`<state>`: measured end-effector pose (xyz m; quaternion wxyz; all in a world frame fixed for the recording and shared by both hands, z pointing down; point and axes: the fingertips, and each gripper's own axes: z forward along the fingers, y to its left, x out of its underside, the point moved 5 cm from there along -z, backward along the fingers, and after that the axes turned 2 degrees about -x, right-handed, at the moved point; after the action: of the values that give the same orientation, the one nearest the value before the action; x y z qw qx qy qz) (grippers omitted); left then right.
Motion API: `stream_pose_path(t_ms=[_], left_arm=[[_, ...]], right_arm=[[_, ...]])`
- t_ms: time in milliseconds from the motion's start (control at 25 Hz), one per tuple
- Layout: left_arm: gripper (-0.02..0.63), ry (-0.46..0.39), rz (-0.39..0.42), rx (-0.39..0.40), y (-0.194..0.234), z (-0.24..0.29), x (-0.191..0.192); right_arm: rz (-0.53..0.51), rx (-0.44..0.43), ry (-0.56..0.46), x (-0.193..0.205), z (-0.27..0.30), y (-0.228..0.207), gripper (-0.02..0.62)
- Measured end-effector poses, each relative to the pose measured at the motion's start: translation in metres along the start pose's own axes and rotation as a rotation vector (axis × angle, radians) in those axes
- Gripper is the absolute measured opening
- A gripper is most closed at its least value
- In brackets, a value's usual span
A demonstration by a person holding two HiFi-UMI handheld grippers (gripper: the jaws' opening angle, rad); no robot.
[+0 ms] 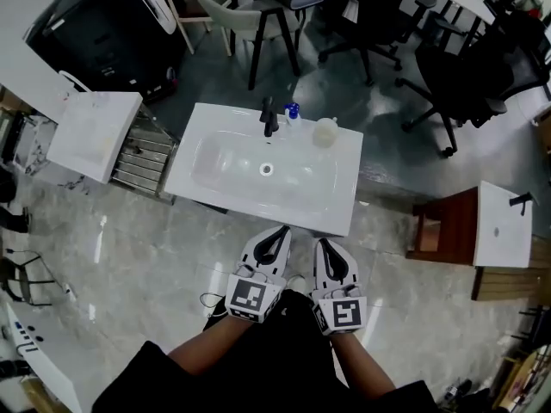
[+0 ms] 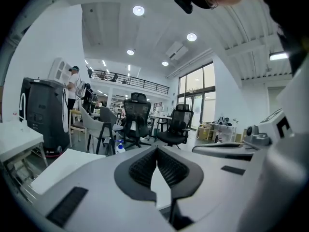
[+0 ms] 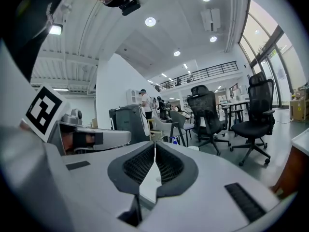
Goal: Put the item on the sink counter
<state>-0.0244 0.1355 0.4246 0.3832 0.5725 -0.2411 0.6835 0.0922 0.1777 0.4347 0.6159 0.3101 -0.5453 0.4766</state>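
Note:
The white sink counter [image 1: 340, 198] stands in the middle of the head view, with a drain [image 1: 266, 169] in its basin. At its far edge are a black faucet [image 1: 269, 117], a blue-capped bottle [image 1: 291, 112] and a small white round item [image 1: 325, 132]. My left gripper [image 1: 280, 231] and right gripper [image 1: 325, 243] are side by side at the near edge, both shut with nothing between the pads. The left gripper [image 2: 157, 149] sees the bottle [image 2: 120, 147] ahead. The right gripper [image 3: 155, 145] sees the bottle [image 3: 174, 140] too.
A white slab [image 1: 95, 133] over a metal rack [image 1: 146, 155] lies to the left. A second small sink [image 1: 504, 224] on a wooden stand is at right. Chairs [image 1: 258, 11] and office chairs [image 1: 465, 71] stand behind. A black machine [image 1: 103, 33] is far left.

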Motion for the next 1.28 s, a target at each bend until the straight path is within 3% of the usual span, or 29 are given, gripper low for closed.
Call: stream_pose_path(t_ms=[240,440,640,920,1280], left_arm=[[0.015,0.011,-0.004,-0.053,0.014,-0.048,0.008],[0.015,-0.047,0.030,-0.013,0.030,-0.061,-0.012],[0.015,-0.077,0.071,0.031,0.080,-0.097,-0.022],[0.015,-0.087,0.063,0.020,0.167,-0.150,-0.016],[0.015,-0.124,0.094,0.037,0.221,-0.186,-0.028]], right_arm=[[-0.002,-0.021,0.002,0.000,-0.005,0.039,0.034],[-0.023,0.026,-0.006,-0.013,0.003,0.076,0.032],[-0.023,0.085,-0.014,-0.017,0.034,0.127,0.032],[-0.040,0.125,-0.014,-0.019,0.077,0.213,0.032],[-0.113,0.176,-0.063,-0.038,0.097,0.257,0.032]])
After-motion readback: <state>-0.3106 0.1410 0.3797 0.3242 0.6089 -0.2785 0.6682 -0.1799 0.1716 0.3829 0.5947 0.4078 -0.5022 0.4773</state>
